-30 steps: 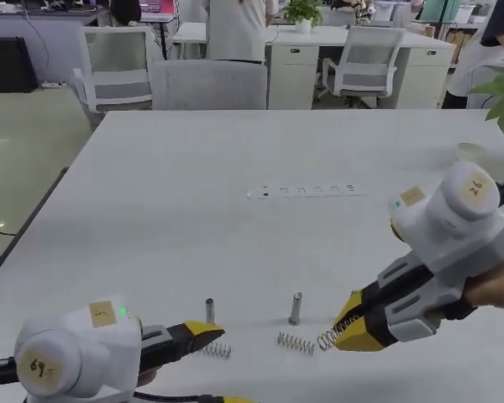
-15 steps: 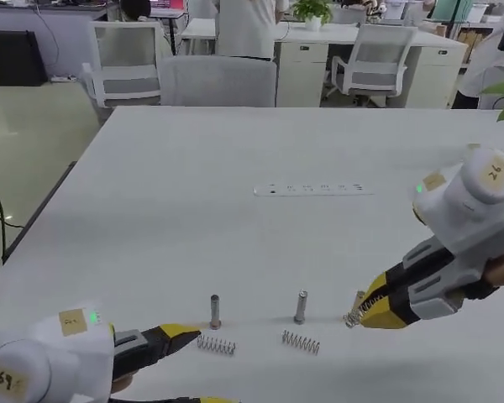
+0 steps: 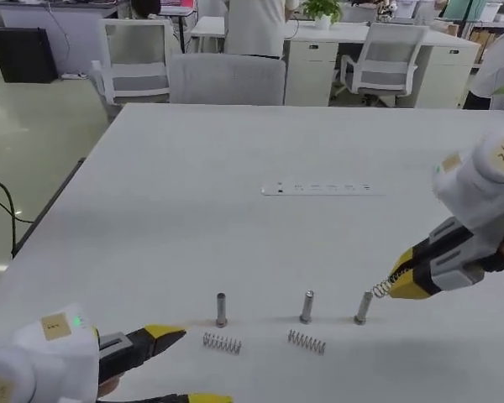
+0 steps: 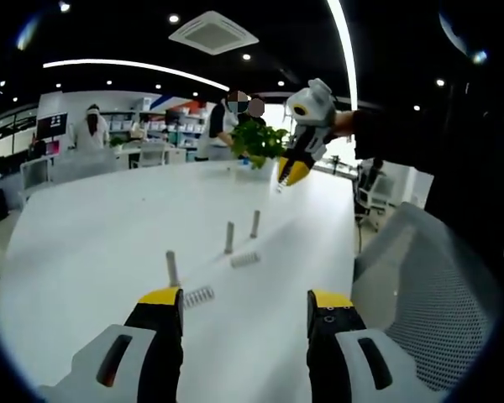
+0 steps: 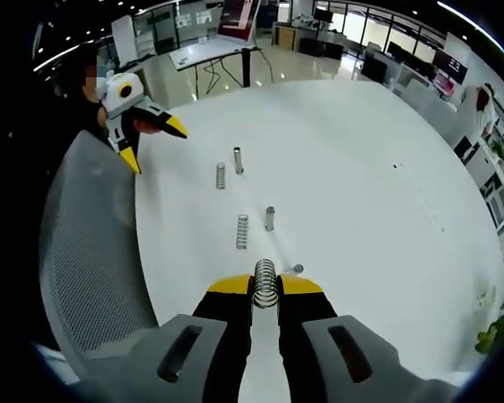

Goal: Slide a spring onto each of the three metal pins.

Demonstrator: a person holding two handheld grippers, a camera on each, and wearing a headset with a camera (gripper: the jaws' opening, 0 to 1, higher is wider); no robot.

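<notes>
Right hand-held gripper pinches a half-hidden spring.

Three pins stand in a row on the counter: left pin, middle pin, right pin. First loose spring lies just before the left pin, second loose spring before the middle pin. Held spring sits in the right gripper, just right of the right pin's top. Left gripper is front-left of the row. Power strip is well behind.

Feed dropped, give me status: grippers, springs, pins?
Right gripper shut on spring, near rightmost pin. Left gripper open. Two loose springs lie by other pins, all bare. Nothing blocking.
</notes>
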